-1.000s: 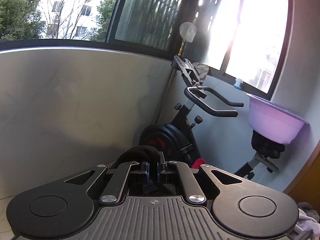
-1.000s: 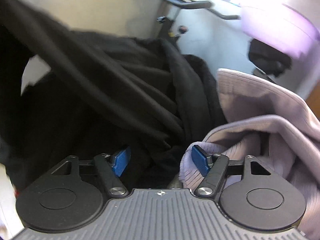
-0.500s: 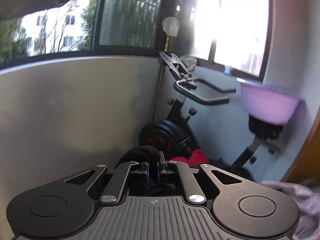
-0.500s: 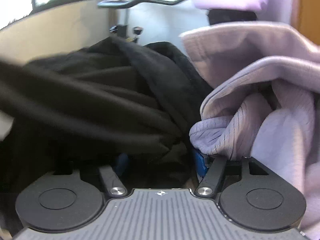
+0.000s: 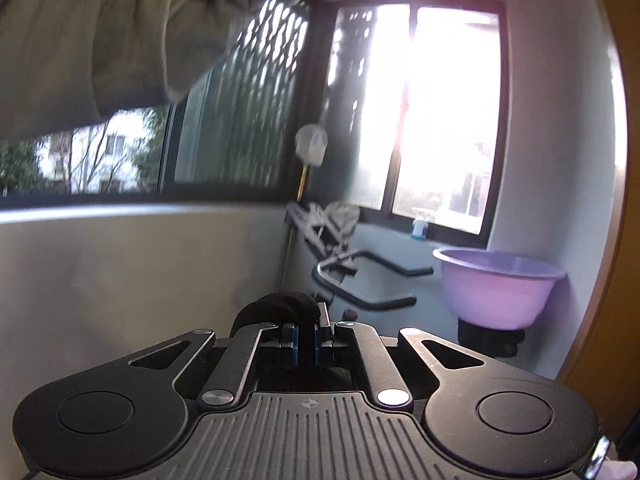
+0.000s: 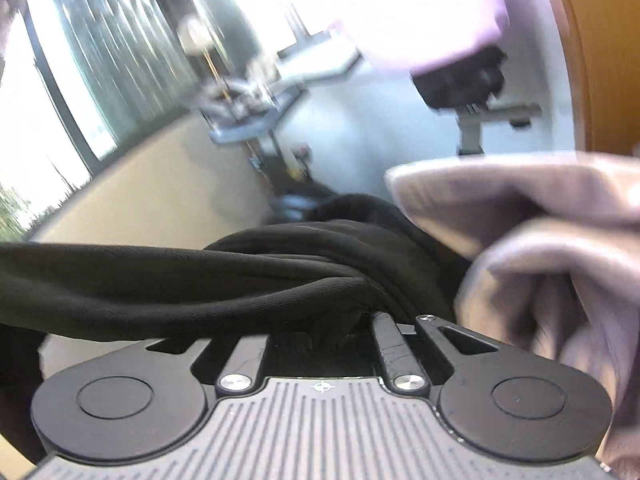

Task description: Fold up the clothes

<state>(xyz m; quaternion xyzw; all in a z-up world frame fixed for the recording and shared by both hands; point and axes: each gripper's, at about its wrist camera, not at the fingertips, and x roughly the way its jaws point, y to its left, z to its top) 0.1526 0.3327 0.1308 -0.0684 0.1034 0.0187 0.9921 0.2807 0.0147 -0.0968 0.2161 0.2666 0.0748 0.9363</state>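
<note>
Fabric of the black garment [image 5: 280, 307] was pinched between the pressed-together pads of the left tool [image 5: 306, 345], a small bunched fold rising just above the pads. Beyond it stood an exercise bike [image 5: 360, 280] and a purple basin [image 5: 496, 292], well apart. The garment looked soft, limp and light; it would likely sag wherever unsupported, so hold was best taken at an edge or corner, with the two grip points spread to keep the span taut.

At the right tool [image 6: 324, 332], the black cloth ran as a thick twisted rope from the left edge of the view across the tool's front. Its folds hid the fingertips, so whether that tool was gripping could not be told. A lilac garment [image 6: 540, 264] lay bunched just beside the tool, touching the black cloth.
</note>
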